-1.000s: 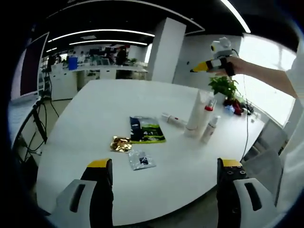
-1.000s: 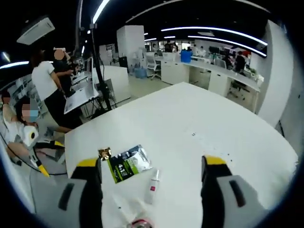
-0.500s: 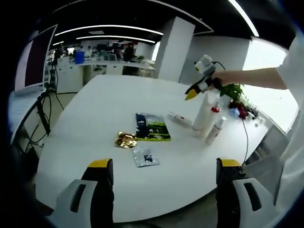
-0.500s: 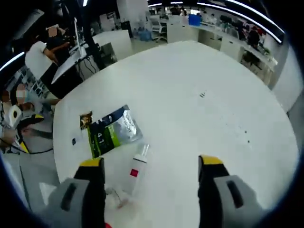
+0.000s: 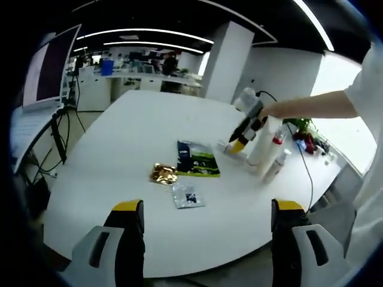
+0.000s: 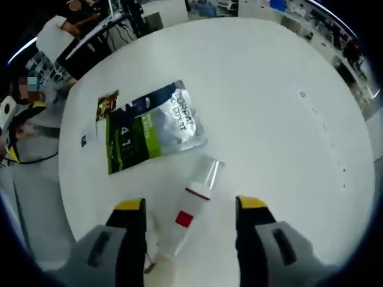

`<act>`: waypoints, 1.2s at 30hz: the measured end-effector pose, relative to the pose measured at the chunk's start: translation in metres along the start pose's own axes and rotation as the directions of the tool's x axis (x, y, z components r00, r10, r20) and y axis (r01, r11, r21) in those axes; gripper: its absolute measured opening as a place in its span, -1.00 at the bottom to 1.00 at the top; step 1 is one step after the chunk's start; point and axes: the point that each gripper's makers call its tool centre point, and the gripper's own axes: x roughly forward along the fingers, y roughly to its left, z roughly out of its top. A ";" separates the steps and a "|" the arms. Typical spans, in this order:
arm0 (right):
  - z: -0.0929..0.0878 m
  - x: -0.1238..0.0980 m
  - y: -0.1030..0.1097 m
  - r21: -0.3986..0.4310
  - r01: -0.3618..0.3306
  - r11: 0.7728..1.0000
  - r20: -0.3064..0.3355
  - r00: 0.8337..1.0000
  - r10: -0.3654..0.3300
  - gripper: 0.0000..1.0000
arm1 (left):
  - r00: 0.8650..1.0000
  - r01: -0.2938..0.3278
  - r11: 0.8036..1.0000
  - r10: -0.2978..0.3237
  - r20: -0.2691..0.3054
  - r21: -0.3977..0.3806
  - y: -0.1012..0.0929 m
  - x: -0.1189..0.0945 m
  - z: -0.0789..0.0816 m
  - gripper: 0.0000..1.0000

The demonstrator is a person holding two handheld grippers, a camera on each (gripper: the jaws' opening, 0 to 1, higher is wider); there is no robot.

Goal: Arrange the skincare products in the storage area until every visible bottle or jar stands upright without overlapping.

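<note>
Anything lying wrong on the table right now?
Yes: one bottle with a red label lies on its side between the open right tongs, beside the green sachet. The others stand upright.

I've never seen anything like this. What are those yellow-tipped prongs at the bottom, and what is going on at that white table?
No robot here: a person holds a two-jaw gripper in each hand, with a camera on each. The left gripper hangs open near the table's edge; its view takes in the right gripper out by the standing bottles. The right gripper view looks down between its own open jaws at a clear bottle lying on its side, not yet gripped. Nearby lie a green pouch, a gold sachet and a silver sachet. Nothing is held.
</note>
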 end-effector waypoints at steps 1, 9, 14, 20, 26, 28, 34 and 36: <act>0.000 0.001 -0.002 0.001 0.008 1.000 -0.003 1.000 -0.008 0.20 | 1.000 0.000 1.000 0.000 0.000 -0.001 0.000 0.000 0.000 0.70; 0.001 0.006 -0.016 -0.011 0.036 0.999 -0.018 0.999 -0.036 -0.19 | 1.000 0.003 1.000 -0.003 -0.004 -0.008 0.001 0.000 -0.001 0.69; 0.000 0.007 -0.016 -0.034 0.039 0.999 -0.037 0.998 -0.040 -0.36 | 1.000 0.004 1.000 -0.004 -0.003 -0.012 0.001 0.000 -0.001 0.68; -0.002 0.010 -0.023 -0.071 0.059 0.996 -0.056 0.996 -0.063 -0.56 | 1.000 0.002 1.000 -0.003 -0.004 -0.013 0.001 0.000 -0.001 0.66; -0.004 0.013 -0.028 -0.121 0.075 0.990 -0.085 0.993 -0.086 -0.58 | 1.000 -0.001 1.000 0.001 -0.007 -0.014 0.002 0.000 -0.001 0.65; -0.003 0.013 -0.027 -0.164 0.068 0.984 -0.089 0.993 -0.083 -0.58 | 1.000 -0.001 1.000 0.001 -0.006 -0.015 0.002 0.000 -0.001 0.64; -0.003 0.012 -0.024 -0.185 0.054 0.981 -0.069 0.995 -0.068 -0.59 | 1.000 -0.007 1.000 0.006 -0.007 -0.016 0.003 0.001 -0.001 0.63; -0.004 0.011 -0.022 -0.183 0.056 0.981 -0.064 0.996 -0.069 -0.60 | 1.000 -0.008 1.000 0.008 -0.009 -0.016 0.003 0.001 -0.001 0.62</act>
